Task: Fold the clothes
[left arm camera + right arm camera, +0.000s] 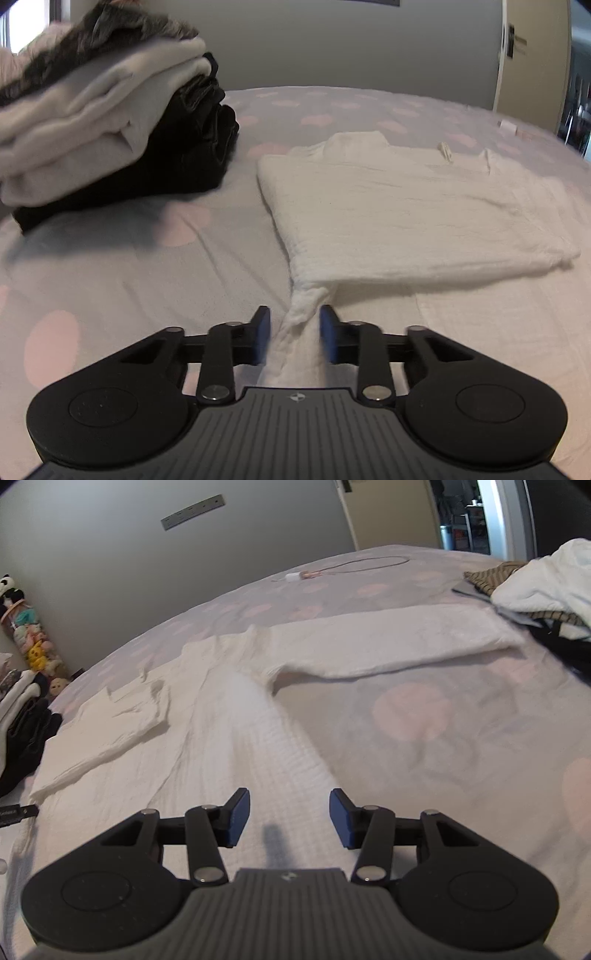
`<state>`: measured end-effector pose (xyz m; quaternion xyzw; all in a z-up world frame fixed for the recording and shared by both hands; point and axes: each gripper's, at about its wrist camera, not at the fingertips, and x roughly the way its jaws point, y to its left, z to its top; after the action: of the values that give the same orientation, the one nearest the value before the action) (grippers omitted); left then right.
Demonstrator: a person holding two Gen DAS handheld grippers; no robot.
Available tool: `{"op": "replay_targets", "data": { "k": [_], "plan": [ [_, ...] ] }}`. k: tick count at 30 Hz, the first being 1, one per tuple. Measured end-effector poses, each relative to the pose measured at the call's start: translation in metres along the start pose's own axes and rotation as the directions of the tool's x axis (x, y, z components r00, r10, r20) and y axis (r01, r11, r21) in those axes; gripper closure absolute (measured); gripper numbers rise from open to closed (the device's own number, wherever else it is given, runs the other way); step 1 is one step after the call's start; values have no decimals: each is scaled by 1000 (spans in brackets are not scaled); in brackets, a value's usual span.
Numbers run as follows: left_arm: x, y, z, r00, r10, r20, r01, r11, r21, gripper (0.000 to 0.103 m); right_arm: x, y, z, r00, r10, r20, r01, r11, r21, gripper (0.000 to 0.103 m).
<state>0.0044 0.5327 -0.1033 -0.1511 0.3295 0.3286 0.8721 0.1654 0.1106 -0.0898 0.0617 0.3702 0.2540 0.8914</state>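
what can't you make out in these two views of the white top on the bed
- Left wrist: the white top's pinched corner runs behind the left gripper body.
- Left wrist: the folded pile's left side is cut off and blurred.
- Right wrist: the heap of clothes is cut off at the right edge.
- Right wrist: fabric under the open right gripper is hidden.

No legible text is showing in either view. A small round emblem (296, 397) is sitting on the ribbed grey plate of the left tongs' body, carrying no letters; a matching mark (287, 875) on the right tongs' body is blurring out. A black object (16, 814) at the left edge of the right wrist view is bearing faint pale lettering, too small and soft to read. A grey wall strip (192, 512) is showing only tiny unreadable marks.
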Motion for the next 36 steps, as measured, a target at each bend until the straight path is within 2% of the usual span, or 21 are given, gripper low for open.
{"op": "replay_targets", "data": {
  "k": [3,6,9,13,17,19,21,22,23,24,26,29,32,36],
  "plan": [
    [-1,6,2,1000,20,6,-20,1000,-17,93,6,-14,18,1000,-19,-11,19,1000,-7,51],
    [-1,11,3,999,36,-7,-37,999,-24,93,17,-44,50,997,-72,21,72,997,1,51],
    [4,12,1,999,33,-31,-34,999,-25,92,31,-93,83,991,-131,34,126,983,131,50],
    [2,10,2,999,34,-35,-35,999,-21,85,47,-168,112,986,-167,24,144,908,393,50],
    [-9,12,3,998,53,-29,-54,998,-29,66,63,-211,126,985,-172,26,135,849,511,50],
    [-18,13,4,998,59,-12,-59,997,-41,61,71,-227,130,985,-171,30,125,820,558,51],
    [-26,14,7,998,57,2,-57,997,-58,55,79,-234,132,984,-175,34,122,800,587,57],
    [-28,15,8,998,58,6,-58,996,-66,55,82,-237,133,983,-181,35,125,793,596,65],
    [-28,15,8,998,61,6,-60,996,-71,55,84,-238,135,981,-192,33,135,792,596,78],
    [-28,16,9,998,64,6,-63,995,-76,55,87,-239,138,978,-205,27,150,795,588,85],
    [-28,18,10,998,69,5,-69,994,-86,55,87,-235,148,974,-223,23,174,816,551,90],
    [-28,21,12,997,78,4,-77,992,-102,55,81,-219,173,965,-258,48,207,862,463,91],
    [-28,24,14,998,70,3,-69,990,-122,55,71,-192,213,961,-262,91,209,898,388,91],
    [-33,27,17,999,46,17,-43,990,-136,55,51,-131,273,957,-229,178,179,949,261,91]
  ]
}}
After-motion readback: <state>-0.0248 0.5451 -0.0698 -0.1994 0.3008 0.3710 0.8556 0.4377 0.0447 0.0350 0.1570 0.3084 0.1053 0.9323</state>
